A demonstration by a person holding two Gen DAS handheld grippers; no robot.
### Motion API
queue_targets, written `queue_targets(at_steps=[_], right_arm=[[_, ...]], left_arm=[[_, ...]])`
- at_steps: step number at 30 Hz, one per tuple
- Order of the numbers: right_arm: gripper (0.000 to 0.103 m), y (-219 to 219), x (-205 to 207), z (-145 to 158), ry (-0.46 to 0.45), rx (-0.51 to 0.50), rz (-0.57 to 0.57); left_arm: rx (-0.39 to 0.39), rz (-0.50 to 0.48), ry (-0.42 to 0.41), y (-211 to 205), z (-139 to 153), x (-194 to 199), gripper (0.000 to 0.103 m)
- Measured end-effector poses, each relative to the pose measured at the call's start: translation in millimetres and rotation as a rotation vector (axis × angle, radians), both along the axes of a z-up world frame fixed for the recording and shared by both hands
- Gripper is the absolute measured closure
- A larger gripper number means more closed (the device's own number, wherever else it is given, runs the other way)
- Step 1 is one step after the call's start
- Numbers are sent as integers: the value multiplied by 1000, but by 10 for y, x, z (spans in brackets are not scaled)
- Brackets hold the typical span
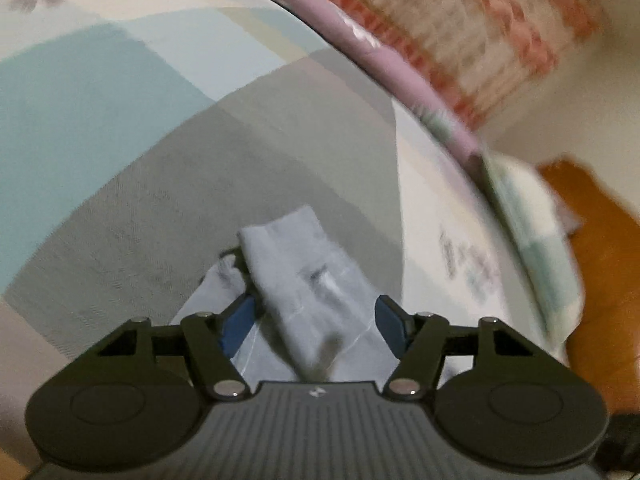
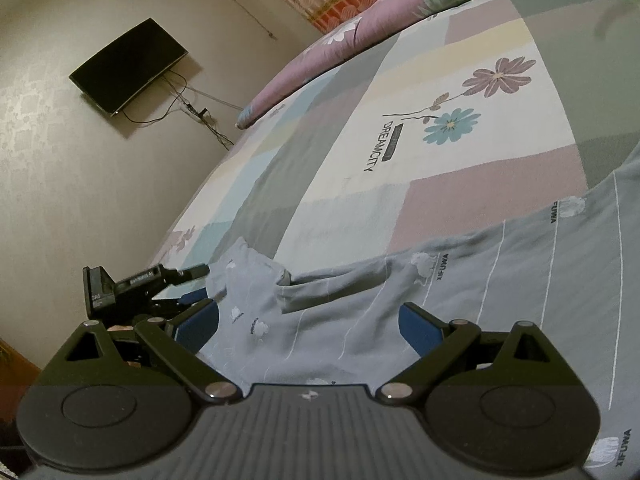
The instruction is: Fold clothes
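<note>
A grey garment (image 2: 520, 280) with thin white lines and "XIFUWA" prints lies spread on the patchwork bedsheet (image 2: 440, 160). Its sleeve (image 2: 248, 280) reaches left toward the bed's edge. In the left wrist view that sleeve (image 1: 296, 276) runs up between the blue pads (image 1: 236, 328) of my left gripper (image 1: 314, 324); both pads stand a little off the cloth. The right wrist view shows the left gripper (image 2: 200, 284) at the sleeve's cuff. My right gripper (image 2: 310, 326) hovers open over the garment's body, nothing pinched.
A long pink bolster (image 2: 360, 36) lies along the far side of the bed. A dark screen (image 2: 128, 66) with dangling cables hangs on the wall to the left. Orange floor (image 1: 600, 260) shows past the bed's edge in the blurred left wrist view.
</note>
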State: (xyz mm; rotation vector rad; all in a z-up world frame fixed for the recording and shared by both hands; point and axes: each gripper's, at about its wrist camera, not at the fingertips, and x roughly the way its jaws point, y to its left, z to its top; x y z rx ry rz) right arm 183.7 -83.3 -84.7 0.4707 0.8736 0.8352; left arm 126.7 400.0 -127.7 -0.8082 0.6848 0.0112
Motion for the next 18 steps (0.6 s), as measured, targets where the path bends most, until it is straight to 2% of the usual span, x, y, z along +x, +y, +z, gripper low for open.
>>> queue_targets(at_steps=[2,8,12,14,18], right_arm=[[4,1,8,1,2,0,0],[4,58,15,-22,10,-10,15],[4,87,11,-27,14,-5,32],[4,85,9,-27,14,-4,33],[4,89,20,-57,30,0,29]], left_arm=[[-48,25,-21,64,-38,6,38],[-102,35,-66,114,-73,97,38],[-156,33,-106,185,-272,104,38],[-161,40,-108,221,-313,105,47],[-159,49,-91,245,-283,210,49]])
